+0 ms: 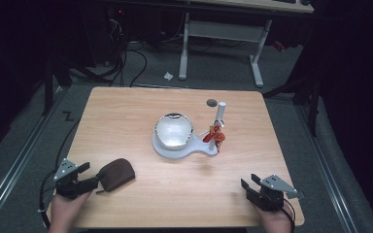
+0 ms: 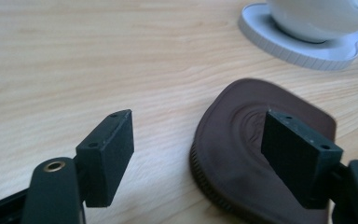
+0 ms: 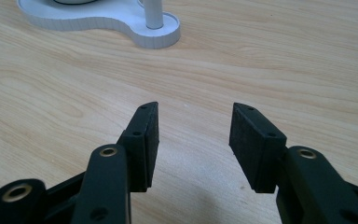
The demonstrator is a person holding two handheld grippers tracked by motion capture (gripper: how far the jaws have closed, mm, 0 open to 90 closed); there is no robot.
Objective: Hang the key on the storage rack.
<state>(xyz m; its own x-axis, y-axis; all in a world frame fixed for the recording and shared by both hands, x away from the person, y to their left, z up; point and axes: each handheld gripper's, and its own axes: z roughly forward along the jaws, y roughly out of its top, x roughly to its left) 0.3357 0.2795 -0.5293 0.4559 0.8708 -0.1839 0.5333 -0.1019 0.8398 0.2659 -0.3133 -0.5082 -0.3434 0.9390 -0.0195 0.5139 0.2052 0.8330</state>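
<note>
The brown pouch [image 1: 116,173] lies flat on the desk [image 1: 141,104] at its near left, just beside the left gripper [image 1: 88,175]. In the left gripper view the fingers [image 2: 107,156] are spread wide; the right-hand finger stands over the pouch [image 2: 256,154], the other over bare desk beside the pouch's left edge, so the pouch is not yet pinched. The right gripper [image 1: 248,187] rests at the near right of the desk, well apart from the pouch, with its fingers [image 3: 142,144] also spread and nothing between them. A white stand [image 1: 175,148] carrying a glossy bowl [image 1: 174,130] and an upright post [image 1: 219,116] with red items [image 1: 214,136] hung on it sits at the desk centre, far of both grippers. Risk assessment: the pouch appears thin and soft, and it lies flat, so closing the fingers from this position is likely to scrape across its top face or push it along the desk rather than grip it. A shallow approach angle could let the zip edge [image 2: 205,186] slip out of the fingers. A grip on one corner alone may let the pouch fold or swing, and a wide lift toward the centre could strike the stand.
</note>
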